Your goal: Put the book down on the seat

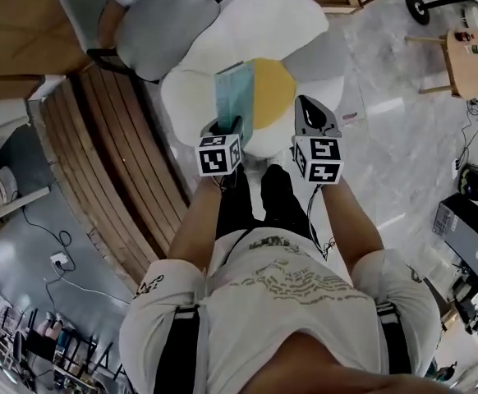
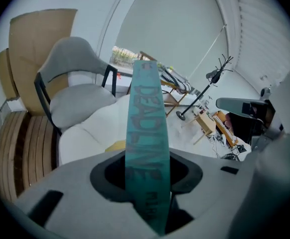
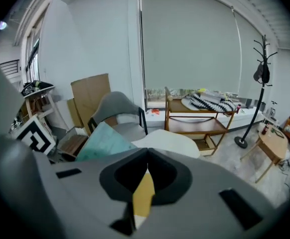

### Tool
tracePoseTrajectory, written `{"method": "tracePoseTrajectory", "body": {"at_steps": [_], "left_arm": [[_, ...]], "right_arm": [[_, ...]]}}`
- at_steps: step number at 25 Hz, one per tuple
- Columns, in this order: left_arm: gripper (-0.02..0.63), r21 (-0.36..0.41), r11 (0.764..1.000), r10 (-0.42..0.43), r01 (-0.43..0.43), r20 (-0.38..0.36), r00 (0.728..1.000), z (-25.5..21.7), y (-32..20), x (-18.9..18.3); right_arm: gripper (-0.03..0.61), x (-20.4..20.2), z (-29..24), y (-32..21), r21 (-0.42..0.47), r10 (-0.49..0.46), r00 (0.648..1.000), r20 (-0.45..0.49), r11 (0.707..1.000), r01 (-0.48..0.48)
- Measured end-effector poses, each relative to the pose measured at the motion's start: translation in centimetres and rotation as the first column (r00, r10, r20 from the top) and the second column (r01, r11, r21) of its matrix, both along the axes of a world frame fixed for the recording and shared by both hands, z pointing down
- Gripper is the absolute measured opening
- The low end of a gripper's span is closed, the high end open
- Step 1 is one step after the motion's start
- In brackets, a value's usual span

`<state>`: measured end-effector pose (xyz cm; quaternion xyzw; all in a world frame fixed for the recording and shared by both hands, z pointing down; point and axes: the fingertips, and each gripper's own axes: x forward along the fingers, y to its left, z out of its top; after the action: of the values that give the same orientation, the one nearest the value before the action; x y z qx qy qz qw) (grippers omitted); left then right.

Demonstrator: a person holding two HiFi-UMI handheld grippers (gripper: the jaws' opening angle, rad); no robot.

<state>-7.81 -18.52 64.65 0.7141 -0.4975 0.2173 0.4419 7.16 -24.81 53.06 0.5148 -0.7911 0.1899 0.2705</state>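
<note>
Left tongs [image 1: 227, 126]: clamped shut on the book [image 1: 236, 95], gripping it at its lower end. The book is thin and teal, and stands upright on edge. In the left gripper view its spine runs straight up from between the jaws, with the lettering "DEADLINE" legible along it.

Book position: over the seat [image 1: 282, 16], a flower-shaped cushion with white and grey petals and a yellow centre [image 1: 275, 85]. From the head view the book sits across the left edge of the yellow centre and the neighbouring white petal. It is not lying flat. Cannot tell whether its far edge touches the cushion.

Right tongs [image 1: 311, 113]: just beside the left pair, apart from the book and over the right side of the cushion. The jaws are closed tip to tip with nothing between them. In the right gripper view only a sliver of the yellow centre shows below the point where they meet, and the book's teal cover leans off to the left.

Surroundings: grey chair [image 1: 153, 19] touching the cushion's far left side; slatted wooden platform [image 1: 108, 162] to the left; small wooden table [image 1: 469, 56] well apart to the right; wooden trolley [image 3: 197, 121] and coat stand [image 3: 259, 73] by the window blind
</note>
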Motion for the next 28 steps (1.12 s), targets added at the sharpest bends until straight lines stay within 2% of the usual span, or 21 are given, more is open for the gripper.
{"method": "tracePoseTrajectory", "body": {"at_steps": [6,11,17,20,24,26,28], "left_arm": [[0.161,-0.092,0.994,0.053,-0.052,0.003,0.999,9.8,0.6,-0.5],[0.163,-0.152,0.984,0.095,-0.088,0.038,0.995,17.2,0.3,-2.3],[0.163,-0.207,0.965,0.169,-0.16,0.026,0.985,24.3,0.5,-3.8],[0.164,-0.232,0.959,0.172,-0.162,0.022,0.985,27.0,0.9,-4.5],[0.165,-0.224,0.962,0.153,-0.153,-0.019,0.988,29.7,0.4,-5.2],[0.166,-0.224,0.965,0.129,-0.134,-0.036,0.991,31.0,-0.1,-5.7],[0.167,-0.249,0.963,0.099,-0.102,-0.023,0.995,32.4,-0.2,-6.7]], "right_arm": [[0.028,-0.1,8.8,1.9,-0.097,-0.041,0.997,-0.066,0.995,0.035],[0.028,0.8,14.2,2.7,-0.15,-0.047,0.995,-0.083,0.988,0.034],[0.028,2.0,19.5,6.1,-0.239,-0.029,0.997,-0.078,0.971,0.01],[0.028,1.7,20.8,7.2,-0.256,-0.028,0.998,-0.061,0.967,0.012],[0.028,1.5,21.7,7.7,-0.26,-0.031,0.998,-0.051,0.965,0.017],[0.028,1.1,22.0,7.7,-0.257,-0.026,0.999,-0.042,0.966,0.014],[0.028,0.6,22.3,7.9,-0.258,-0.017,0.999,-0.031,0.966,0.009]]}}
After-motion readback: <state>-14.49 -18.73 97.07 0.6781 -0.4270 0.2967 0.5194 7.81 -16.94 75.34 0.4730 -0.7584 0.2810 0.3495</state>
